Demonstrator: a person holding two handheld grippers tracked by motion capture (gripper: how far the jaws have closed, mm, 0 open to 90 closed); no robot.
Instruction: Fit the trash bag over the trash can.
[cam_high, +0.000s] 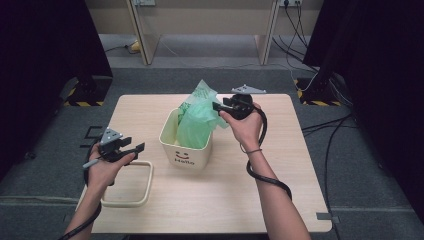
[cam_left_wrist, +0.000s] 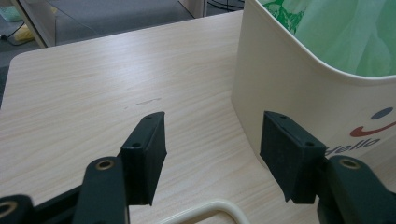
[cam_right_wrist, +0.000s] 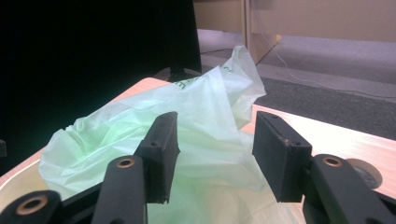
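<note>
Lining the cream plastic bin (cam_high: 186, 140) with the pale green, thin translucent plastic bag (cam_high: 197, 117) looks like the job — the bag sits bunched up inside the bin, its crumpled top sticking up above the rim toward the far side, with some darker green print on the film. I'd expect it to be near weightless, limp and slippery; it will fold and slide rather than hold shape, so it should be pinched on a doubled edge or a gathered fold near the mouth, not on a single flat layer. Tearing is a risk if pulled hard against the bin rim. The bin itself is stiff, rounded-rectangular, with a smile mark and "Hello" on its near wall, and stands around the middle of the light wood table (cam_high: 280, 165). Right gripper (cam_high: 218, 108) hangs at the bag's upper right edge; in the right gripper view its jaws stand wide with the film behind and below them, pads not pressing on anything I can see — so not holding. Left gripper (cam_high: 134, 147) hovers off to the left of the bin, jaws also wide and empty, pointing at the bin's side wall. A cream loop-shaped plastic frame (cam_high: 127, 184) lies flat on the table just beneath the left hand (cam_high: 102, 170).
</note>
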